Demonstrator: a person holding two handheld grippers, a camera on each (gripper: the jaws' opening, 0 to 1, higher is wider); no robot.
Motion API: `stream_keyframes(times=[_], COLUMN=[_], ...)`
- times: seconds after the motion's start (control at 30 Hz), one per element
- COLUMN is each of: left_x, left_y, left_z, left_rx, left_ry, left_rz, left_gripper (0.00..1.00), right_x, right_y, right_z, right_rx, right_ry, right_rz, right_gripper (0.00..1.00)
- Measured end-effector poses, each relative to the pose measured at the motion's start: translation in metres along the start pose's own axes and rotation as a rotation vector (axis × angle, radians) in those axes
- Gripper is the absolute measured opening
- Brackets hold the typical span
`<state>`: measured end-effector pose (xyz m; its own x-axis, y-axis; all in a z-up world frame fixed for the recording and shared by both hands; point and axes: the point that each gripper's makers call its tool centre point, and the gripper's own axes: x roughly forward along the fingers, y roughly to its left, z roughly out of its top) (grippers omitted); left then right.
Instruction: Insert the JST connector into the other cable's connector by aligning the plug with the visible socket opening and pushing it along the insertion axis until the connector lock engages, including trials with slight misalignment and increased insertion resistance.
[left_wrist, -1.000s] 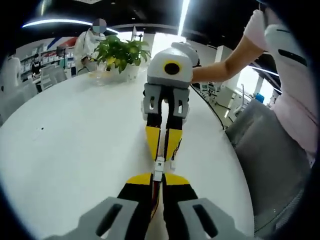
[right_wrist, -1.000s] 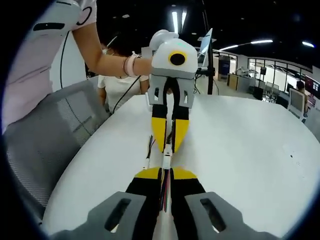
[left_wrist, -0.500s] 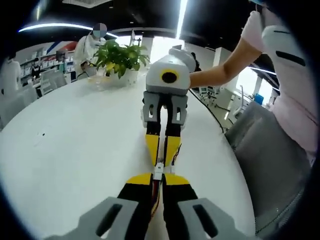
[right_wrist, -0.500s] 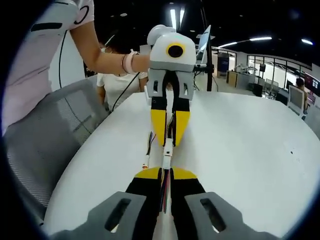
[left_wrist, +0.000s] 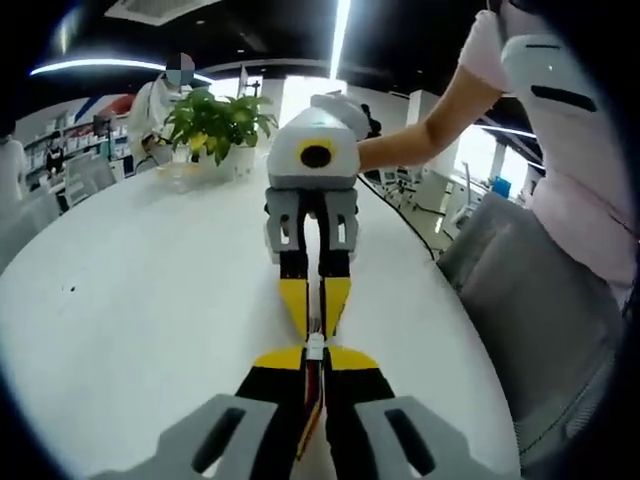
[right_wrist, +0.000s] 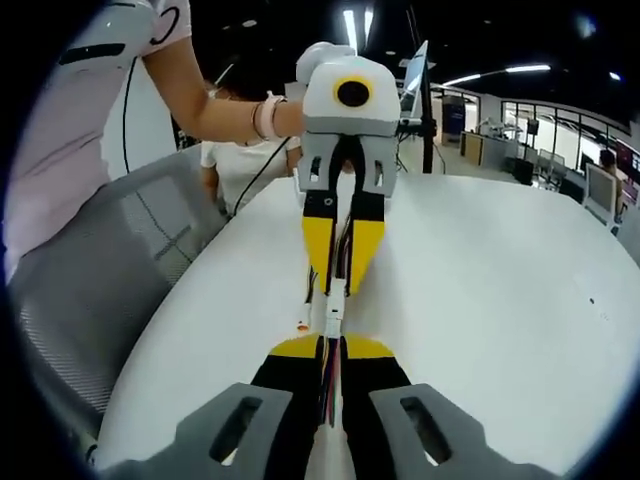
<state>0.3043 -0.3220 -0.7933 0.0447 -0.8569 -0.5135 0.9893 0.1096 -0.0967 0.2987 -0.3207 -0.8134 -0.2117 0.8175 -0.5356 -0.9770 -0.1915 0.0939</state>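
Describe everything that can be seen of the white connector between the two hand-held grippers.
The white connector is a small pale plastic piece, held above the white table. It sits end-on between the yellow-tipped jaws of the two facing hand-held grippers, with coloured wires running from it. Whether it is fully locked cannot be told.

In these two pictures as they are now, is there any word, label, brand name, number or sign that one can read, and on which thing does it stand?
No text can be read.
Far wall behind the potted plant: coloured stripes or signage, too blurred to read.
Black mark on the person's pale sleeve: a shape, not legible letters.
White connector between the two grippers: no readable marking.
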Motion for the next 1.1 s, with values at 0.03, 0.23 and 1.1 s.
stream_keyframes(times=[0.03,0.23,1.1], left_x=[0.001,-0.003,-0.030], left_y=[0.001,0.003,0.020], left_z=[-0.001,0.003,0.036], left_rx=[0.002,0.016,-0.117], left_ry=[0.000,-0.044,-0.349], left_rz=[0.003,0.003,0.028], left_gripper=[0.00,0.00,0.00], right_x=[0.000,-0.006,-0.035], right_y=[-0.001,-0.003,-0.016], right_z=[-0.002,0.002,0.038], right_rx=[-0.016,0.029,0.275], right_ry=[0.009,-0.043,-0.421], right_rz=[-0.007,-0.007,-0.009], right_gripper=[0.03,0.02,0.01])
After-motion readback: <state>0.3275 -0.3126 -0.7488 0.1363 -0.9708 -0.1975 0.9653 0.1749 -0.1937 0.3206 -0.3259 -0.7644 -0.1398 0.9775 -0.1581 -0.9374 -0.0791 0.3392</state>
